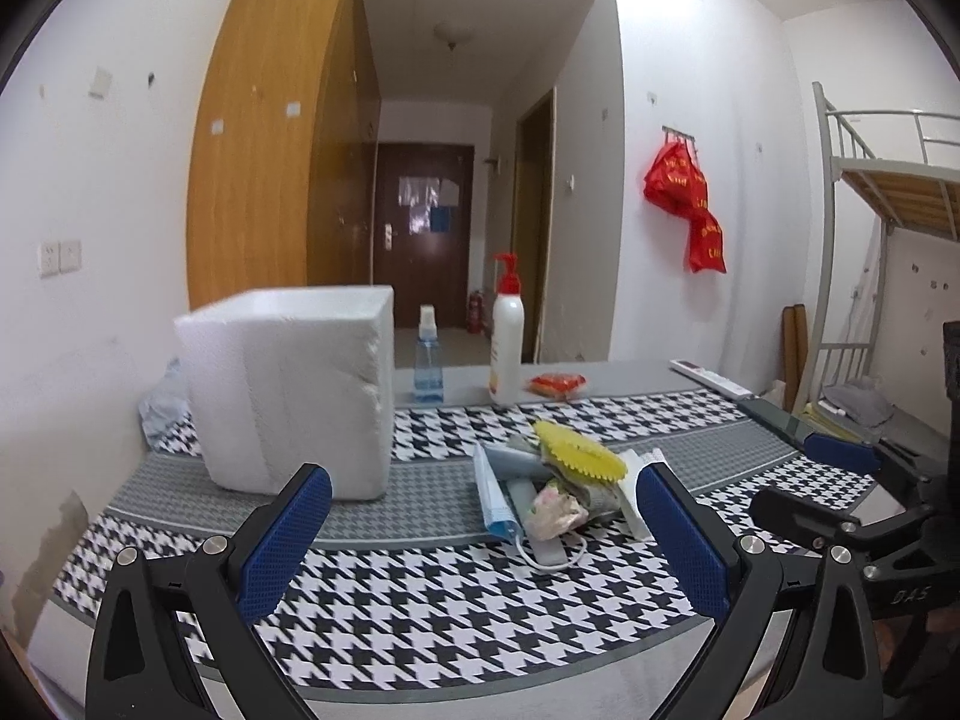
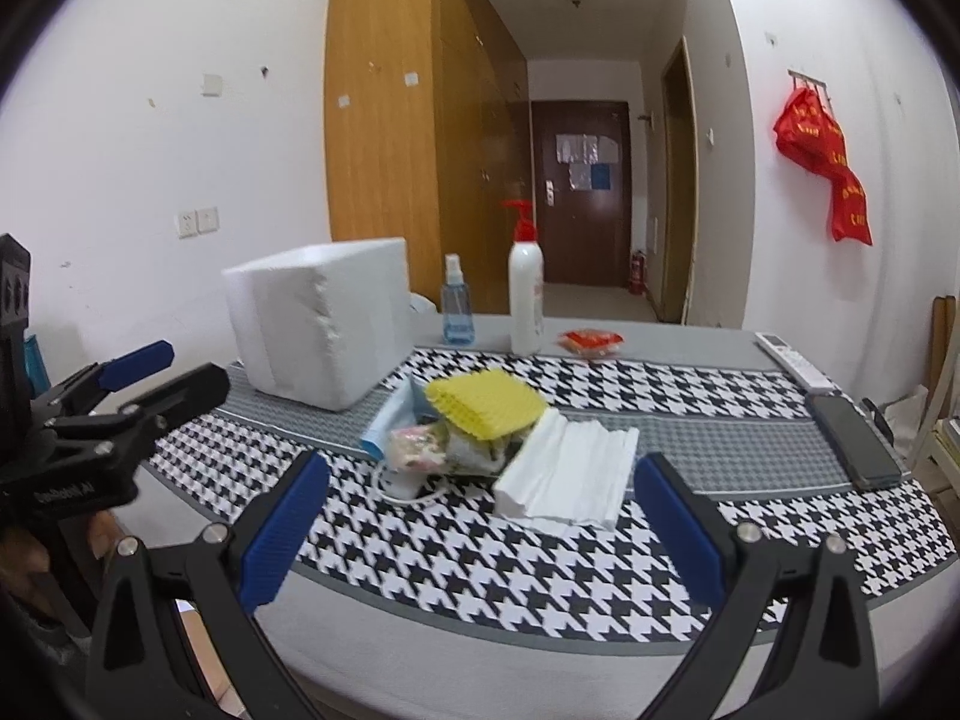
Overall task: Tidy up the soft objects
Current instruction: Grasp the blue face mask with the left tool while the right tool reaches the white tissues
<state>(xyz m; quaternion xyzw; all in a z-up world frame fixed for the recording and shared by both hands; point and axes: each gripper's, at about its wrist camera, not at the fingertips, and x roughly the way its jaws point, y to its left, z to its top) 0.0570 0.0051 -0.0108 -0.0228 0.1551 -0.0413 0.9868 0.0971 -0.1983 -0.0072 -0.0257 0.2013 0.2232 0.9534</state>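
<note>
You hold both grippers back from the work, above the near edge of the table (image 2: 690, 438), and neither touches anything. Your left gripper (image 1: 483, 531) has its 2 blue pads spread wide with nothing between them; your right gripper (image 2: 480, 519) is spread just as wide and equally empty. From this stance each camera frames the whole pile, which looks like a position for choosing a first pick, not for grasping.

The soft things lie in 1 loose heap (image 2: 474, 438) at the middle of the houndstooth cloth: a yellow ridged sponge (image 2: 483, 408) on top, a stack of white folded tissues (image 2: 567, 471) leaning against its right side, a crumpled floral bag (image 2: 414, 447) at the front, and a blue-and-white packet (image 1: 495, 492) at the left. A white cord (image 2: 408, 495) loops out from under them.

The only likely container is the white foam box (image 1: 288, 390), standing just left of and behind the heap, close but not touching it. Neither camera sees over its rim, so you cannot tell what it holds, or whether it is open at the top.

Along the far edge stand a blue spray bottle (image 2: 456, 300), a white pump bottle (image 2: 525, 294) and a red packet (image 2: 591, 341), well apart from the heap. A remote (image 2: 792, 360) and a phone (image 2: 852, 441) lie at the right.
</note>
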